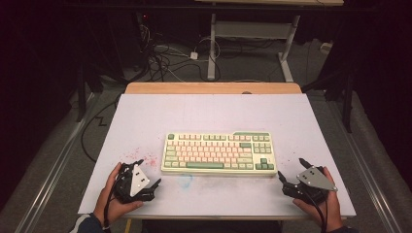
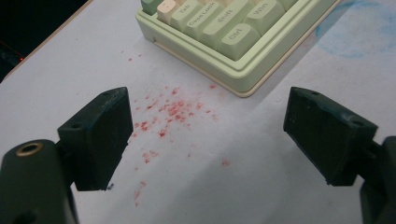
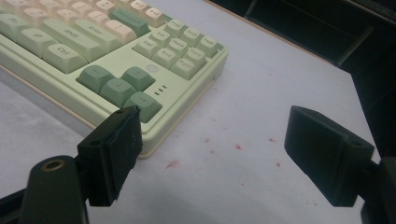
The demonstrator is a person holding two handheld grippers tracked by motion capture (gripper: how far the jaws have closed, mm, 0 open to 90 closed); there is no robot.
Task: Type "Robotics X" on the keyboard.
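White table (image 1: 145, 111) bears keyboard (image 1: 219, 152) between both grippers' spread fingers (image 2: 100, 135).

keyboard (image 2: 233, 37) cropped, key legends perhaps blurred

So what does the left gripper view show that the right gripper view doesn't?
The left gripper view alone shows the dense patch of red specks, a blue smudge and the Tab, Caps Lock and Ctrl keys. The right gripper view alone shows the dark green arrow keys and the dark floor past the table edge. Both show open jaws, the pale green keyboard and the white table cover.
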